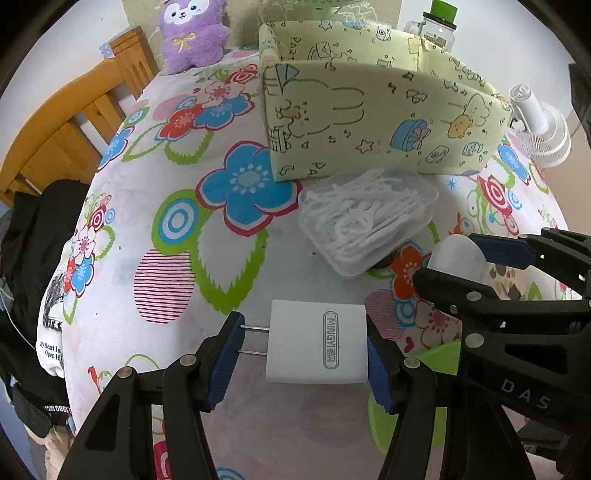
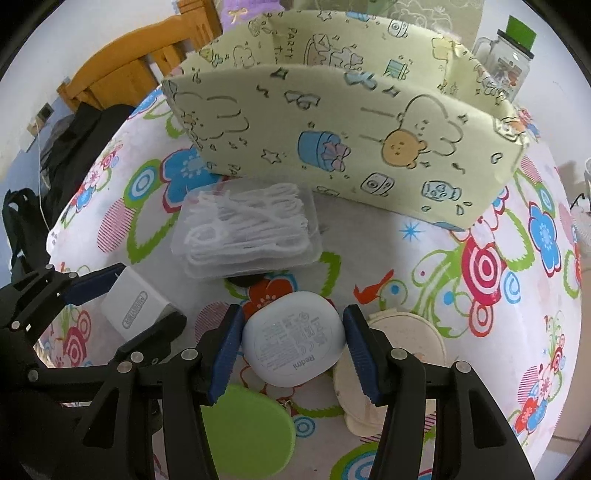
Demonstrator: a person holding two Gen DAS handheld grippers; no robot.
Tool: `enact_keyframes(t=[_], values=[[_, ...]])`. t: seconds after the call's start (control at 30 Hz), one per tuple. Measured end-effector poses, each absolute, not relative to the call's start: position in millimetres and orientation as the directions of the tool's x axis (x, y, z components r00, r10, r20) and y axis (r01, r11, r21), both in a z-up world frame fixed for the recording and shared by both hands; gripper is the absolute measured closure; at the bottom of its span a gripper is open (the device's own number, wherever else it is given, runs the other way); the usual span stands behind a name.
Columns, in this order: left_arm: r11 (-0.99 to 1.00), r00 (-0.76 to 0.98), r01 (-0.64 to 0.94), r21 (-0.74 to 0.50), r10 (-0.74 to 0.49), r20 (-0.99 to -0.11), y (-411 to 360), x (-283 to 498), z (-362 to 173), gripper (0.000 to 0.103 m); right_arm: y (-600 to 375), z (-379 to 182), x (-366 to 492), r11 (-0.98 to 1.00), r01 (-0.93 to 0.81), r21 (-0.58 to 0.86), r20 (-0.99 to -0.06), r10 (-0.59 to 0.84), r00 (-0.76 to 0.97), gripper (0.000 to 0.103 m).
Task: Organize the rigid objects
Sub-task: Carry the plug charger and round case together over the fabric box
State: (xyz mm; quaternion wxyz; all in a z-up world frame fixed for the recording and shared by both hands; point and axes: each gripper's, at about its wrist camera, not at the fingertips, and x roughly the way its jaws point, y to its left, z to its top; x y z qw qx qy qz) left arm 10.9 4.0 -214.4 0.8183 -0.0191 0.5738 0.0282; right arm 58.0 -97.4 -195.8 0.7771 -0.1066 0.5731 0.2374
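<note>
My left gripper is shut on a white MINGYI charger plug, its prongs against the left pad; it also shows in the right wrist view. My right gripper is shut on a pale blue Redmi earbud case, seen from the left wrist view too. A clear box of white floss picks lies on the table in front of a yellow cartoon-print storage box.
A green round lid and a cream round case lie under my right gripper. A purple plush, a green-capped jar, a white fan and a wooden chair stand around the floral tablecloth.
</note>
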Motion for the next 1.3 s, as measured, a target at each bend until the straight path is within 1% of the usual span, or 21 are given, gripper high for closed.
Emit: enact_keyframes(t=[0.7, 1.0, 1.3], values=[[0.994, 0.349, -0.112, -0.001, 0.039, -0.936, -22.5, 19.3, -182.3, 0.04, -138.2, -156.9, 63.4, 0.888, -0.447, 0.106, -0.932, 0.245, 0.266, 0.045], [0.993, 0.378, -0.114, 0.018, 0.06, -0.924, -39.7, 21.8, -158.6, 0.04, -156.8, -134.1, 59.8, 0.894, -0.434, 0.112, -0.918, 0.26, 0.3, 0.045], [0.996, 0.416, -0.085, 0.022, 0.055, -0.908, -56.5, 25.6, -129.4, 0.04, -178.0, -105.0, 58.9, 0.91, -0.398, 0.121, -0.897, 0.271, 0.349, 0.045]])
